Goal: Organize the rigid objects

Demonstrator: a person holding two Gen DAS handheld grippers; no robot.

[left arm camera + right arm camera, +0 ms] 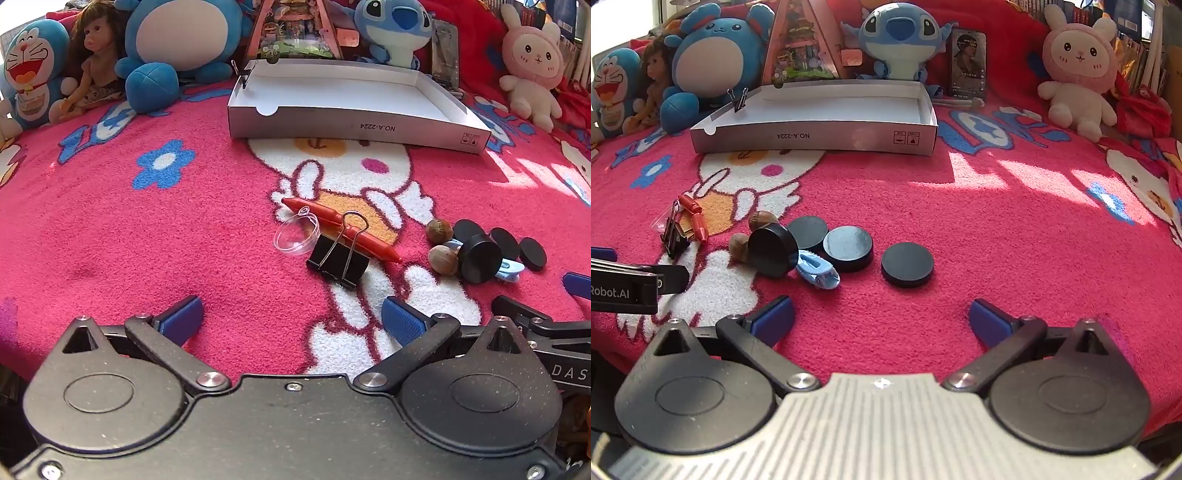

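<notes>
My left gripper [291, 319] is open and empty, low over the pink blanket, just short of a black binder clip [338, 258]. Beyond the clip lie a red pen [340, 229] and a clear round lid [296, 235]. To the right are two walnuts [441, 245], several black discs [480, 258] and a light blue clip [508, 271]. My right gripper [881, 319] is open and empty, short of a lone black disc [907, 264]; other discs [847, 248], the blue clip [817, 272] and the walnuts [762, 219] lie left of it. A white shallow box [354, 125] [816, 138] stands behind.
Plush toys [177, 37] [1075, 74], a doll [94, 59], a model house [801, 48] and a phone [967, 62] line the back. A small binder clip [738, 98] sits on the box's left rim. The other gripper shows at the view edge [631, 284] [546, 332].
</notes>
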